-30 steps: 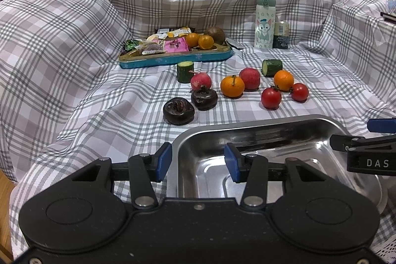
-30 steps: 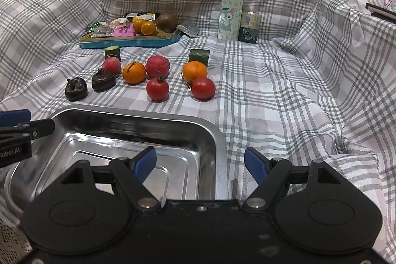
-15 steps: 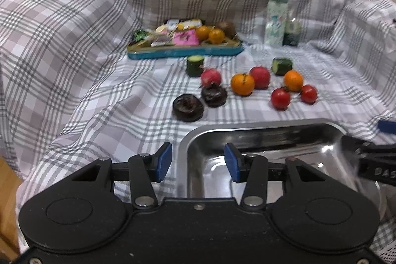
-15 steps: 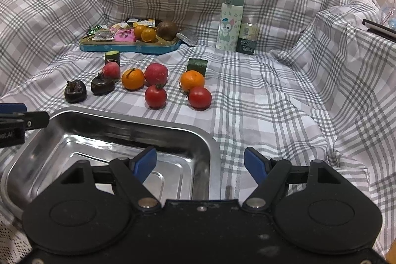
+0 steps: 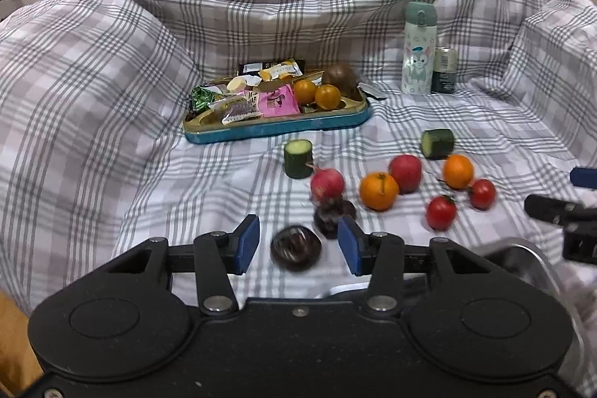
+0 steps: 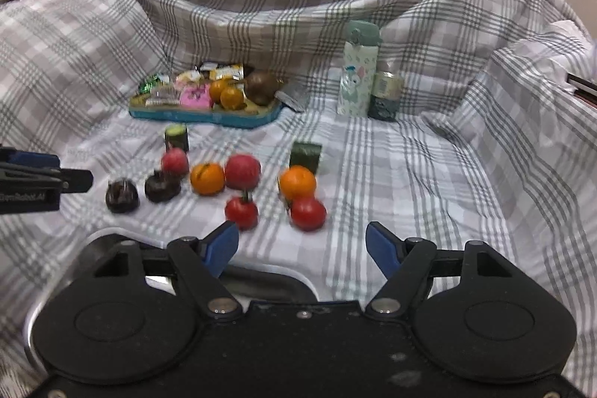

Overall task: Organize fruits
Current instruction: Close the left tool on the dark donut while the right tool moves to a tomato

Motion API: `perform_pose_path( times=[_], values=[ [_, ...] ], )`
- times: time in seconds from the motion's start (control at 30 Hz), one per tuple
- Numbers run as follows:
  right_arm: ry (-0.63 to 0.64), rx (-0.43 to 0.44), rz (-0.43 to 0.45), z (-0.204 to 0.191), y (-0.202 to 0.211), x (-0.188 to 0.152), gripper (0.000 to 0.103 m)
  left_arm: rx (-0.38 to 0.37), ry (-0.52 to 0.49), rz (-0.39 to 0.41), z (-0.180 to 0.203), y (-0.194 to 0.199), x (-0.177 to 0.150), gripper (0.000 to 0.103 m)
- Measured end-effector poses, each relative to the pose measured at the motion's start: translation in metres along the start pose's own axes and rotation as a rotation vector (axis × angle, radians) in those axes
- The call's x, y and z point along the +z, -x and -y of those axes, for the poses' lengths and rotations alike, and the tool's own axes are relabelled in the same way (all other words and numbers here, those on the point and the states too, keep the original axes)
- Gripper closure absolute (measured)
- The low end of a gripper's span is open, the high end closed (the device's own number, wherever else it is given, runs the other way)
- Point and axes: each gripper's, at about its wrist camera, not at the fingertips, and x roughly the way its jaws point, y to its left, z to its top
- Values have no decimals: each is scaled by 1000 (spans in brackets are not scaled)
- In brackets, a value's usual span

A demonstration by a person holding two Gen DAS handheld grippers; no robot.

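Fruits lie loose on the checked cloth ahead of both grippers, none yet lifted. The left gripper [image 5: 297, 244] has its jaws released and empty, framing the nearest dark fruit [image 5: 296, 248]; a second dark fruit [image 5: 333, 216] sits just behind it, touching a radish [image 5: 327, 183]. The right gripper [image 6: 302, 243] is spread too, holding nothing, with two tomatoes [image 6: 308, 213] just ahead. My judgement of the risks: the cloth is soft and wrinkled, so a round fruit nudged by one pad could roll away, and closing on the near dark fruit might knock its neighbour. The steel tray [image 5: 522, 250] shows only its rim at the bottom of each view; I cannot tell what it holds. The blue tin tray [image 5: 276, 127] at the back carries snack packets [image 5: 278, 99], two oranges [image 5: 327, 96] and a brown fruit [image 5: 338, 74]
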Motion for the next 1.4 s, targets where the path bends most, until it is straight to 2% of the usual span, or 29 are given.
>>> perform_pose_path(
  times=[0.17, 0.27, 0.4, 0.47, 0.57, 0.6, 0.63, 0.9, 1.17, 1.4],
  values=[
    [-3, -6, 8, 3, -39, 28, 29, -19, 16, -41, -7, -29, 1, 49],
    [-12, -23, -22, 6, -62, 31, 30, -45, 40, -63, -11, -40, -5, 49],
    [-107, -39, -50, 12, -93, 30, 31, -46, 62, -51, -13, -46, -14, 49],
    [-116, -46, -54, 11, -95, 28, 33, -45, 65, -42, -14, -47, -15, 49],
    [-119, -77, -67, 8, -105, 24, 52, -39, 68, -23, -14, -48, -15, 49],
    [-119, -75, -71, 7, -107, 24, 63, -41, 69, -26, -14, -49, -15, 49],
    [-120, -70, -75, 8, -108, 24, 65, -42, 69, -31, -13, -51, -15, 49],
    [-123, -36, -62, 9, -118, 20, 65, -30, 53, -72, -11, -62, -18, 49],
    [-102, 4, -58, 1, -112, 19, 63, -47, 109, -114, -17, -73, -19, 48],
    [-137, 52, -76, 1, -110, 17, 61, -46, 120, -137, -16, -80, -22, 48]
  ],
)
